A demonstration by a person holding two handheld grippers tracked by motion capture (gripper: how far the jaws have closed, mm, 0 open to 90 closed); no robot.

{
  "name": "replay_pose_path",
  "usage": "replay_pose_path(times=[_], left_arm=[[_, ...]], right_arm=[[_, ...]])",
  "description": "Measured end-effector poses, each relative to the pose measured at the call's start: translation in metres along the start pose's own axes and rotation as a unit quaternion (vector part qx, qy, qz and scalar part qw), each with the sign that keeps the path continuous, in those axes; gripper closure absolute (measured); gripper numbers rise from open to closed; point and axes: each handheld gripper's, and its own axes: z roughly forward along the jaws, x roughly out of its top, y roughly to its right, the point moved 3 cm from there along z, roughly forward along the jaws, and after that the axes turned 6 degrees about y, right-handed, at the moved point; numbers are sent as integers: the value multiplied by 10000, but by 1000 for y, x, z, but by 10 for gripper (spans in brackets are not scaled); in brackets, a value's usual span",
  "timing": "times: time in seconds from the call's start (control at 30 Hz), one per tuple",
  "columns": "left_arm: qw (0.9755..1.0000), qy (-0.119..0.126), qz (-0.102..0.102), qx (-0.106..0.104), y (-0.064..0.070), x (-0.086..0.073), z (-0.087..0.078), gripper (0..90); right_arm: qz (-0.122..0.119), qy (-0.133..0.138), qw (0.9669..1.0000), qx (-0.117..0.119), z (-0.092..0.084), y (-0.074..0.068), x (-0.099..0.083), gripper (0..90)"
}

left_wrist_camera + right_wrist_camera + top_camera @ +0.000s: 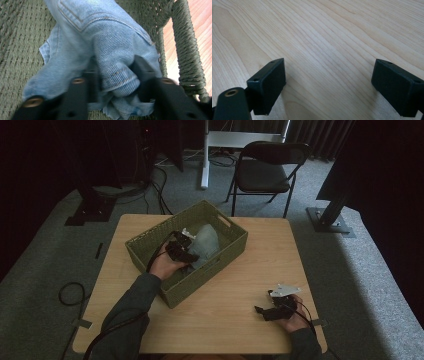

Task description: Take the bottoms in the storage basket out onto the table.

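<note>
My left gripper (113,82) is down inside the basket (150,251), jaws pinched on a thick fold of the jeans (110,47). In the left gripper view the denim bulges up between the two black jaws, so I read this as a firm bite, not a brush. The jeans lie bunched on the basket floor toward its right end wall, close under the handle opening; the basket itself sits at an angle on the desk's (235,295) far-left half.

My right gripper (328,82) rests idle on bare wood near the desk's front-right corner, jaws spread wide with nothing between them.

I judge the step in hand to be the grab that starts pulling the jeans out. Next I'd need a straight lift high enough for the trailing cloth to pass the rim. The fold is bulky, so it may slip, and denim could snag the weave and drag the basket along. The right gripper may have to steady the rim.
</note>
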Motion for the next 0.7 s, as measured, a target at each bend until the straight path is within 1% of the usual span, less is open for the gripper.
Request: replay_pose_path(times=[0.03, 0.13, 0.2, 0.37, 0.47, 0.53, 0.57, 0.7], left_arm=[[10000, 11, 0, 10, 0, 1, 0, 701], [10000, 41, -6, 49, 0, 2, -1, 740], [9999, 134, -14, 63, 1, 3, -3, 748], [9995, 306, -53, 2, -2, 5, -8, 757], [9991, 420, -8, 50, -1, 7, -11, 763], [9989, 457, -13, 71, 0, 8, -13, 769], [9985, 526, -2, 120, 0, 9, -15, 769], [9979, 621, -4, 162, 0, 12, -19, 782]], right_arm=[[-1, 0, 10000, 0, 0, 0, 0, 122], [-1, -1, 10000, 0, 0, 0, 0, 122], [4, -1, 10000, -5, 0, 0, 0, 122], [21, -1, 10000, -18, -1, 1, -1, 122], [22, -5, 10000, -22, -2, 1, -1, 122], [21, -5, 10000, -22, -2, 1, -1, 123], [17, -4, 10000, -21, -2, 1, -1, 122], [17, 12, 10000, -21, -3, 1, -2, 138]])
